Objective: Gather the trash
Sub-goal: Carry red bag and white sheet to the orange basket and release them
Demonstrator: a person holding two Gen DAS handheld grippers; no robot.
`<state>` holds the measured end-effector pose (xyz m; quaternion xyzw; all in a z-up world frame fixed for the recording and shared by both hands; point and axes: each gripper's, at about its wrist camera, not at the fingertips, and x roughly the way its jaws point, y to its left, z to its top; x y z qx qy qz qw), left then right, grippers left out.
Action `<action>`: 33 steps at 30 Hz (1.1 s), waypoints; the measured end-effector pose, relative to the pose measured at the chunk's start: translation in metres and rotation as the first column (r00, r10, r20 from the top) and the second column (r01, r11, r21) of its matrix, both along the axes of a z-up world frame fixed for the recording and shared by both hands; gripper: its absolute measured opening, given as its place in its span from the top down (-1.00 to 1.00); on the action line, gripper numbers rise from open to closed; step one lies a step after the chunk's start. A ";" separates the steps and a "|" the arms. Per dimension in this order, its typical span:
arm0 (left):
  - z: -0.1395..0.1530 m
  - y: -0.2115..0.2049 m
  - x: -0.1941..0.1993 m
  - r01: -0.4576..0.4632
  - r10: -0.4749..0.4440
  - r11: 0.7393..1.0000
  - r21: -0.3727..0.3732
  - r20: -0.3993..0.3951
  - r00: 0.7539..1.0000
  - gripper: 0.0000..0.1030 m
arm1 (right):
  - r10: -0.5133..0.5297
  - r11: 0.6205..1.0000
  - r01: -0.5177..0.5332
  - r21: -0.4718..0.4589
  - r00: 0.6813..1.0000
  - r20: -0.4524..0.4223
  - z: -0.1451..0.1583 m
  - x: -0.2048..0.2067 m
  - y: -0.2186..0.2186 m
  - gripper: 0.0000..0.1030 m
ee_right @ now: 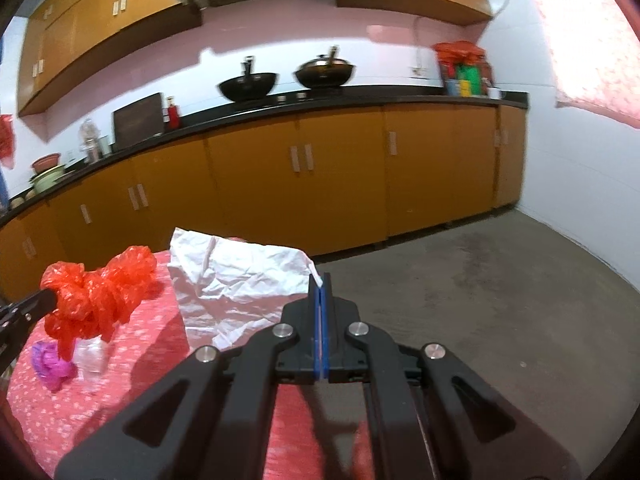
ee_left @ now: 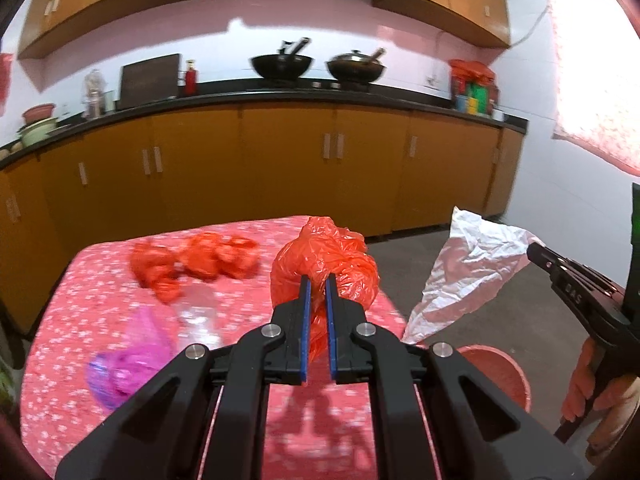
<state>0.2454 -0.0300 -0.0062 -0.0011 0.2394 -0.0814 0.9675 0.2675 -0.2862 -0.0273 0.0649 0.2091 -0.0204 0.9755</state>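
My left gripper [ee_left: 318, 280] is shut on a crumpled red plastic bag [ee_left: 324, 264], held above the right part of the table; the same bag [ee_right: 96, 292] hangs at the left of the right wrist view. My right gripper [ee_right: 320, 280] is shut on a corner of a white plastic bag [ee_right: 236, 280], which hangs past the table's right edge; the white bag [ee_left: 464, 272] and the right gripper [ee_left: 536, 250] show in the left wrist view. More red bags [ee_left: 192, 264], a purple bag [ee_left: 124, 364] and a clear plastic bottle [ee_left: 198, 320] lie on the table.
The table carries a red flowered cloth [ee_left: 80, 320]. A red bin [ee_left: 500, 376] stands on the floor by the table's right side. Orange cabinets [ee_left: 280, 168] with a black counter run along the far wall. Grey floor [ee_right: 480, 300] stretches to the right.
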 end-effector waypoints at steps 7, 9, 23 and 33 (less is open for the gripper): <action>-0.008 -0.056 0.000 0.099 -0.100 0.995 -0.015 -0.021 0.995 0.87 | -0.096 0.995 0.095 -0.015 0.995 -0.023 -0.016 -0.011 -0.056 0.95; -0.011 -0.069 -0.001 0.125 -0.125 0.992 -0.022 -0.027 0.992 0.87 | -0.117 0.993 0.116 -0.024 0.993 -0.034 -0.022 -0.015 -0.069 0.95; -0.059 -0.154 -0.003 0.234 -0.236 0.972 -0.033 -0.153 0.960 0.87 | -0.183 0.983 0.182 -0.024 0.972 -0.147 -0.074 -0.028 -0.125 0.95; -0.094 -0.198 -0.003 0.285 -0.277 0.959 -0.007 -0.251 0.927 0.87 | -0.167 0.985 0.169 -0.012 0.950 -0.264 -0.127 -0.032 -0.138 0.95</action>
